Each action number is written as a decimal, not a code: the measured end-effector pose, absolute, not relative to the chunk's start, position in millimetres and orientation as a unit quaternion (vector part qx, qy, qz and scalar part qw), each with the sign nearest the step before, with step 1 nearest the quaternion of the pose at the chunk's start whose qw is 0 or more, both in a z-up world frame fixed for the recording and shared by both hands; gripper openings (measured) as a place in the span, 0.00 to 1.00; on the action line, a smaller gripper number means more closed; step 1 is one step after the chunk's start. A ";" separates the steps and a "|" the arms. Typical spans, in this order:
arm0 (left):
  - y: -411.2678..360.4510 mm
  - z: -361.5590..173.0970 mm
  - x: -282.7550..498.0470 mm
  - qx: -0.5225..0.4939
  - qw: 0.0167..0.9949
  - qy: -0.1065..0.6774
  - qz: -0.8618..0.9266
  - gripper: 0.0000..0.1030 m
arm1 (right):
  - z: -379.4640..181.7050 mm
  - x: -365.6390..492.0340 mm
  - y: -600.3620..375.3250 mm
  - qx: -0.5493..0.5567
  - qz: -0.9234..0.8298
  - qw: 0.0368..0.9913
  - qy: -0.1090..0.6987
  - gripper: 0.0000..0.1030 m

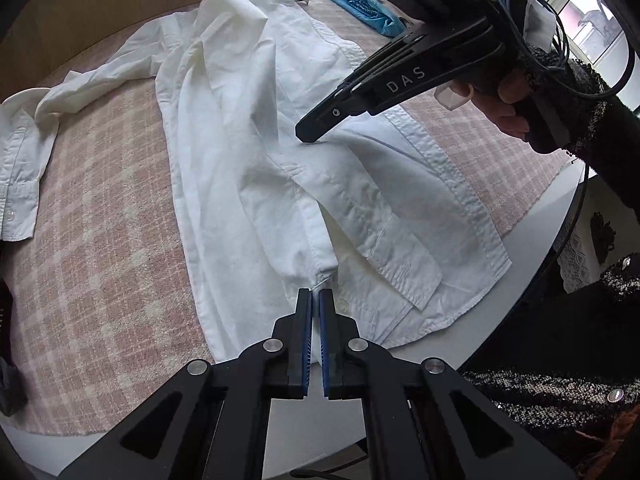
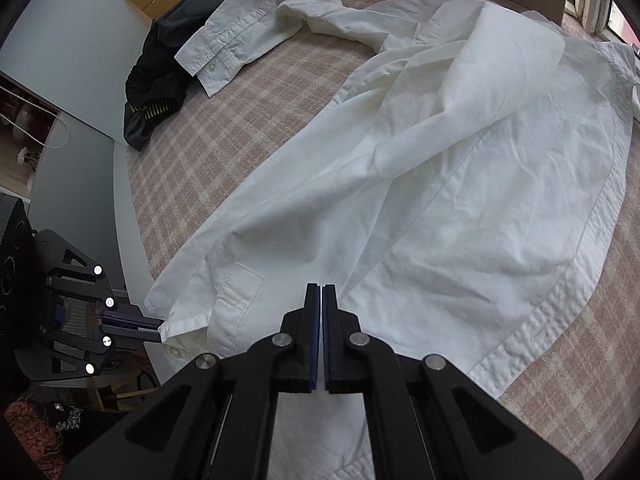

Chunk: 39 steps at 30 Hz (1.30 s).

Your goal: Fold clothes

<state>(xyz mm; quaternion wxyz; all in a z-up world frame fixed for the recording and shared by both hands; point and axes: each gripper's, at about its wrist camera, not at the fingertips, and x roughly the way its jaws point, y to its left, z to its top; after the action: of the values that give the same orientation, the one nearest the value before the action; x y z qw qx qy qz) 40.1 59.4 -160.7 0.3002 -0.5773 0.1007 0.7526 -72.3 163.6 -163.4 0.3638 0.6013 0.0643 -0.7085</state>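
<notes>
Between your left gripper's (image 1: 315, 296) clenched fingers sits the white shirt's (image 1: 256, 152) cuff; your right gripper (image 2: 321, 292) pinches its sleeve mid-fold, other sleeve and body unfolded.

Both claws are matte black plastic w/ blue pads on the inner finger faces and round silver screws at the linkage pivots: left claw (image 1: 315, 294), right claw (image 2: 321, 289). The right one, seen from the left cam, has "DAS" in white letters on its side, w/ black cables (image 1: 560, 20) looping behind it. The hand (image 1: 510, 100) gripping it shows bare skin; sleeve (image 1: 576, 80) is black-and-white flecked knit.
</notes>
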 end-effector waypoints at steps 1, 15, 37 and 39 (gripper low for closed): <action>59.5 -156.4 41.8 -0.574 0.301 0.102 0.755 0.03 | -154.9 -70.8 168.8 0.599 -0.711 0.362 0.064 0.01; 49.7 -131.6 52.8 -0.576 0.257 0.150 0.762 0.04 | -138.1 -157.4 214.3 0.581 -0.765 0.276 0.022 0.24; 110.7 -160.0 -16.9 -0.573 0.310 0.121 0.749 0.00 | -166.5 -280.9 213.2 0.591 -0.762 0.261 -0.047 0.45; 106.4 -146.5 -13.3 -0.566 0.313 0.112 0.755 0.00 | -169.1 -285.6 208.2 0.594 -0.757 0.267 -0.050 0.45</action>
<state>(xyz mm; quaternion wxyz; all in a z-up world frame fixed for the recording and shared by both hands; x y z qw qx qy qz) -13.3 106.4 -146.5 0.3134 -0.5656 0.1118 0.7546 -285.6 208.2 -169.1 0.2672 0.5945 -0.0498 -0.7568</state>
